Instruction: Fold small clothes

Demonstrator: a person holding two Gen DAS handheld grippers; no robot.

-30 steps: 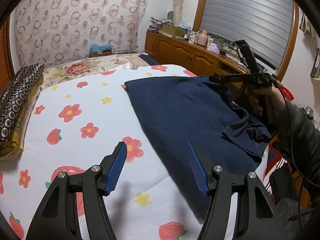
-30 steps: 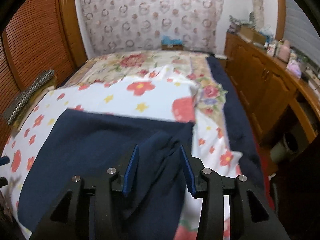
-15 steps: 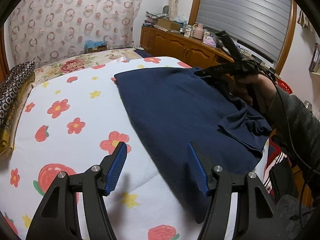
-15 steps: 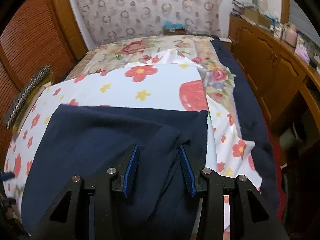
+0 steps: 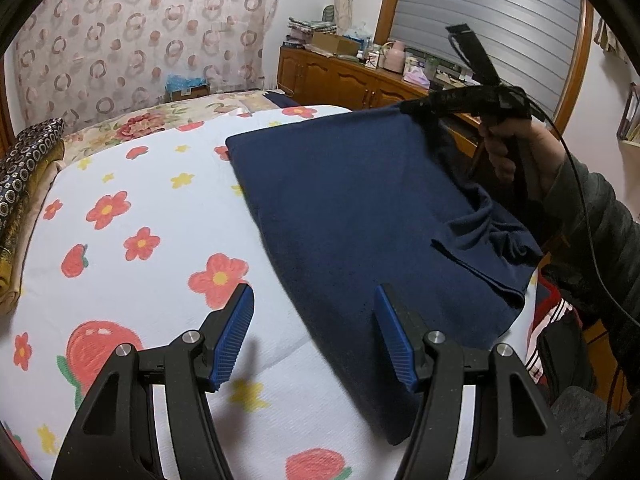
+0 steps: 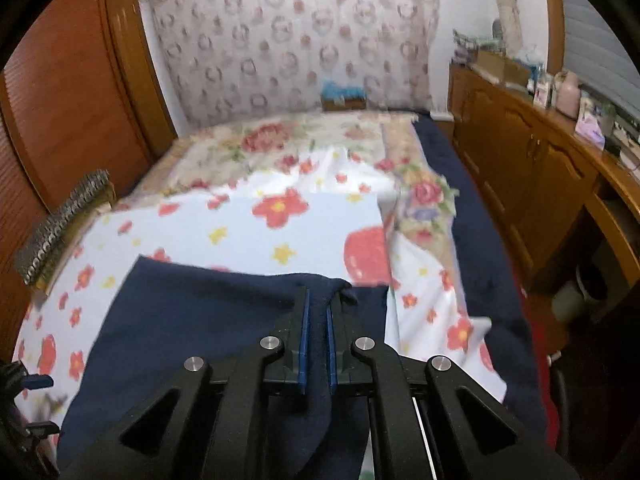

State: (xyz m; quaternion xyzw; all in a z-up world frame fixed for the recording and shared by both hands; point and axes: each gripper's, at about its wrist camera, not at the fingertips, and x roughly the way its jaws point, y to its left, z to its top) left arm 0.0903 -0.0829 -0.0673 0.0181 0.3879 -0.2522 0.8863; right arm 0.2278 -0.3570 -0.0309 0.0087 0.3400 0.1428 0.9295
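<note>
Navy garment [image 5: 360, 208], one: spread over the bed's [image 5: 132, 208] right edge, near corner bunched and hanging off. Right tongs [image 6: 317, 320], one: jaws just closed, clenched on a pinched fold at its far right corner. Left tongs [image 5: 314, 336], one: released, empty, above its near edge. Risk: the thin pinch may slip on lifting; the hanging, crumpled end may drag the fold crooked.

From my feeds I can read no text, label, brand or number anywhere. The box [image 5: 187, 89] at the far end of the bed carries a small white sticker, too small and blurred to read.
</note>
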